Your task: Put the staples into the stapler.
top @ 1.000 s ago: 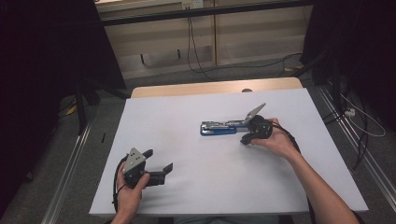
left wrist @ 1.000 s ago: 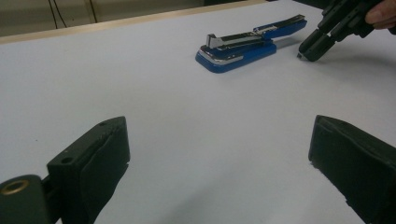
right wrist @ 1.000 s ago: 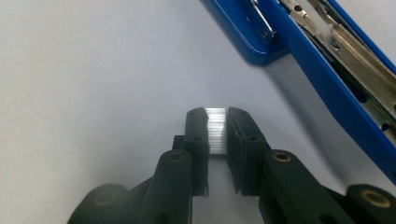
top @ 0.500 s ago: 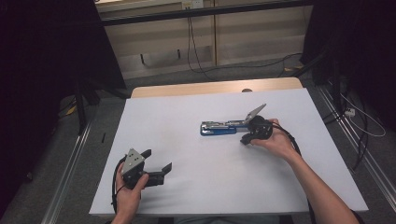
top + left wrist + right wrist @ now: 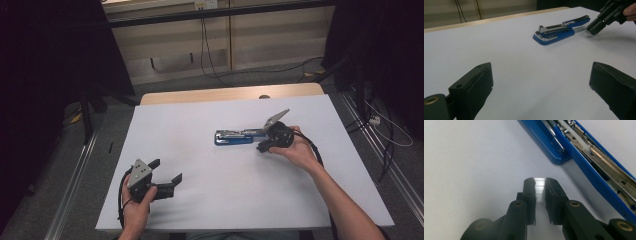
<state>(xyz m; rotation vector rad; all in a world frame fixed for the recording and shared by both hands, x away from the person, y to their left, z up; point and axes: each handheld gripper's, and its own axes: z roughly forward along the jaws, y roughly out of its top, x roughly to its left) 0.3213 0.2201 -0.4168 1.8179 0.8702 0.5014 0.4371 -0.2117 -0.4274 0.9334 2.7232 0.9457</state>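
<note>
Stapler (image 5: 234,136): a blue stapler with a metal staple channel, laid opened out on the white table (image 5: 210,210) right of the middle; the channel is seen exposed from above in the right gripper view (image 5: 596,152).
Strip of staples (image 5: 540,188): a short silvery strip, pinched between the two black jaws of the right gripper; it is held just beside the near end of the stapler, apart from it, above the table surface.
Right gripper (image 5: 264,146): held in the person's right hand (image 5: 300,150) at the right end of the stapler; the jaws are drawn close together and clamped on the strip of staples. In the left gripper view it is seen at the upper right (image 5: 596,26), its tip lowered close to the table beside the stapler's end.
Left gripper (image 5: 167,172): held in the left hand (image 5: 137,200) near the front left edge of the table, well apart from the stapler; the jaws are spread wide, with nothing between them but bare table.
Table: a white top with a bare wooden strip along the far edge.
Surroundings: cables (image 5: 210,45) are trailed across the floor beyond the table.
</note>
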